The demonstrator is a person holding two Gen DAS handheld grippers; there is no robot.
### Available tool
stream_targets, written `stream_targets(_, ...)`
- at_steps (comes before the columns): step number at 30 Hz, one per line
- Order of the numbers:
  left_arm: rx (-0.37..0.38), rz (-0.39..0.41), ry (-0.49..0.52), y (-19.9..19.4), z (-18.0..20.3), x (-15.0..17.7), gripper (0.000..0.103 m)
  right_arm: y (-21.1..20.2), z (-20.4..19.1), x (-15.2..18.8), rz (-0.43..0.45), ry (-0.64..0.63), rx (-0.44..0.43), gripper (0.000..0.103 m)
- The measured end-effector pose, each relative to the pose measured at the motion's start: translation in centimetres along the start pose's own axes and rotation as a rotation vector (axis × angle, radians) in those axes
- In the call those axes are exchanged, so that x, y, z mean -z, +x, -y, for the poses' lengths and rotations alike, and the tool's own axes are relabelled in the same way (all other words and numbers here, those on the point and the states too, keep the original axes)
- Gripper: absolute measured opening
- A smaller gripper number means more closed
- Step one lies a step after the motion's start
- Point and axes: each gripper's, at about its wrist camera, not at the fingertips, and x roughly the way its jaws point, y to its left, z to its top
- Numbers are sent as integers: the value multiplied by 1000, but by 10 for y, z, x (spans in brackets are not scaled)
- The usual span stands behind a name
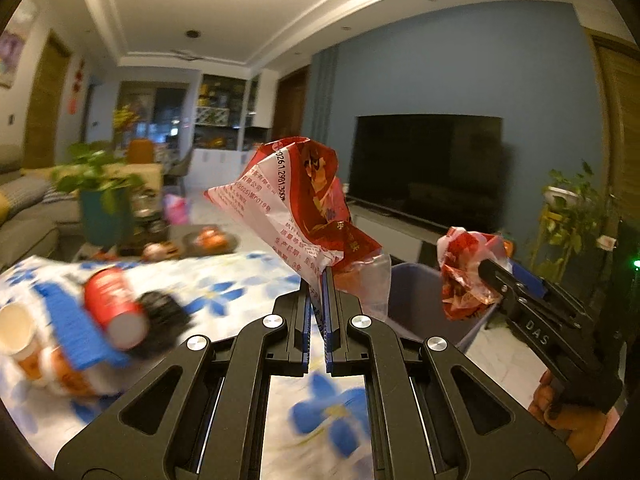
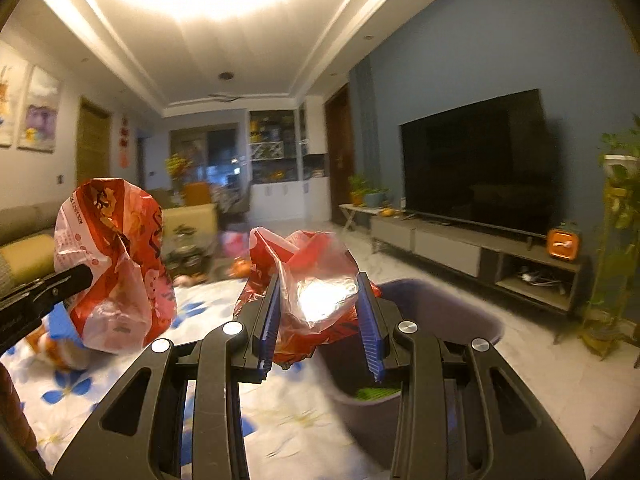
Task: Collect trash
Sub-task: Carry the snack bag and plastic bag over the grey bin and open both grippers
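Note:
My left gripper (image 1: 320,280) is shut on the lower edge of a red and white snack wrapper (image 1: 296,200), which stands up above the fingers. The same wrapper (image 2: 116,264) hangs at the left of the right wrist view, held by the left gripper (image 2: 86,274). My right gripper (image 2: 320,300) is shut on a crumpled red wrapper with clear film (image 2: 316,296), its blue pads pressing both sides. In the left wrist view that crumpled wrapper (image 1: 468,272) sits in the right gripper (image 1: 486,268). A grey-purple bin (image 2: 460,308) stands just beyond and below, also visible as the bin (image 1: 416,304).
The table with a blue-flowered cloth (image 1: 240,272) carries a red can (image 1: 114,306), a paper cup (image 1: 16,332) and a blue object, all blurred. Something green (image 2: 376,394) lies in the bin. A TV (image 2: 476,164) on a low cabinet, potted plants and a sofa (image 1: 24,216) surround the area.

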Motion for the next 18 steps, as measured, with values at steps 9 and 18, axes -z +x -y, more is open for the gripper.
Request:
stream_targets(9,126,-2,54,72,58,-11,4,22,42,-7,35,39,115,37)
stream_targets(18,168,-47,62,120,78,0,4,45,61,-2,24,45,151,37)
